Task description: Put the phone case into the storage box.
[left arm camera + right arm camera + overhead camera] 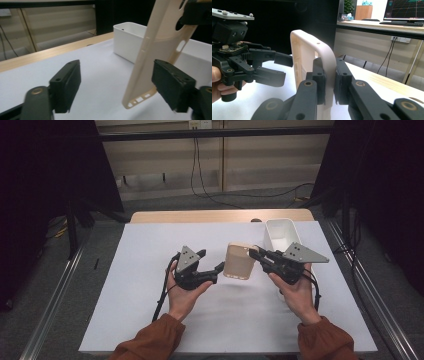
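A beige phone case (240, 261) hangs upright over the white mat, pinched at one edge by my right gripper (256, 255), which is shut on it. In the right gripper view both pads clamp the case's rounded rim (325, 60), with the right gripper (329, 80) low in the middle. My left gripper (212, 261) stands open just left of the case. In the left gripper view the case (160, 50) slants between the jaws of the left gripper (117, 82), close to the right pad, with the left pad well apart from it. The left gripper (283, 68) also appears in the right gripper view.
A white rectangular bin (280, 227) stands behind the right gripper, open side up, also seen as the bin (127, 37) in the left gripper view. The white mat (150, 285) covers a wooden table (220, 216). Cables trail on the floor beyond.
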Demonstrator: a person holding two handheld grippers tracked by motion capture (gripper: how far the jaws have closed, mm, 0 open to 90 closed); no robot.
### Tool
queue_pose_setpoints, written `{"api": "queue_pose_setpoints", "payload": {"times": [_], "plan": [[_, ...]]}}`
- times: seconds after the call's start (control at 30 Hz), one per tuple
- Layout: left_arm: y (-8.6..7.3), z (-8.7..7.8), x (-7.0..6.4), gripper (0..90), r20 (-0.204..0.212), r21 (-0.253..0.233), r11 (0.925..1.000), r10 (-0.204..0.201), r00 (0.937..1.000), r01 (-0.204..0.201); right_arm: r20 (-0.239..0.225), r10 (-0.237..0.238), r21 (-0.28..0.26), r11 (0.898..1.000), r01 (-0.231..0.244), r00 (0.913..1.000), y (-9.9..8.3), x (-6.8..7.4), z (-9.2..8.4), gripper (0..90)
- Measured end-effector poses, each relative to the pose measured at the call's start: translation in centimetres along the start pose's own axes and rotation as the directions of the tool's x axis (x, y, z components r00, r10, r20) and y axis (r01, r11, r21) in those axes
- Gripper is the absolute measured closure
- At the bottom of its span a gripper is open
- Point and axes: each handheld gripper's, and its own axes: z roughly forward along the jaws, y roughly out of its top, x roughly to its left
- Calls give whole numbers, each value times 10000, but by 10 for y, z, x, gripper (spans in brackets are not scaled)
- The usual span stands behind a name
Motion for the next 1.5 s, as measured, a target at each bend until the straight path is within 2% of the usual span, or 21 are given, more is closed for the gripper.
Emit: {"api": "queue_pose_setpoints", "payload": {"times": [0.07,0.17,0.3,0.43,0.6,0.67,0.73,0.8,0.93,1.0,1.07,1.27,1.5], "plan": [[-1,2,2,141,-185,167,9999,39,9998,-36,-31,2,30,10000,-2,10000,0,-1,0,812],[-3,4,6,70,-324,329,9994,99,9994,-88,-23,9,39,10000,-9,10000,0,-2,0,811],[-3,4,10,43,-213,288,9995,-93,9997,99,2,-48,39,10000,48,10000,0,-3,0,811],[-2,2,10,34,-66,77,9998,-189,9998,190,-20,-47,24,10000,47,10000,0,-4,-1,811],[1,-5,10,29,-84,-119,9998,-162,9998,161,-48,-58,4,10000,58,10000,1,-5,-2,811],[2,-7,10,23,-235,-85,9997,-216,9995,214,-54,-24,-30,10000,23,10000,2,-5,-2,811],[3,-10,10,21,-533,18,10000,0,9986,1,-56,28,-40,10000,-29,10000,3,-4,-4,811],[2,-13,11,21,-629,161,9999,47,9980,-37,-53,12,-63,10000,-12,10000,4,-4,-5,811],[-4,-21,14,23,-785,-260,9996,74,9969,-95,-81,11,-100,9999,-12,10000,7,-2,-8,811],[-7,-23,16,23,-1056,-119,9998,161,9943,-175,-69,-1,-126,9999,1,10000,10,-1,-9,811],[-11,-26,20,24,-1026,-172,9998,70,9947,-88,-33,-53,-170,9998,52,10000,12,-2,-11,811],[-17,-35,28,24,-1267,-179,9996,176,9918,-201,101,5,-218,9998,-3,9999,15,-6,-16,811],[-20,-43,31,25,-1460,-311,9994,113,9892,-160,251,-65,-374,9993,75,9997,23,-10,-23,811]]}}
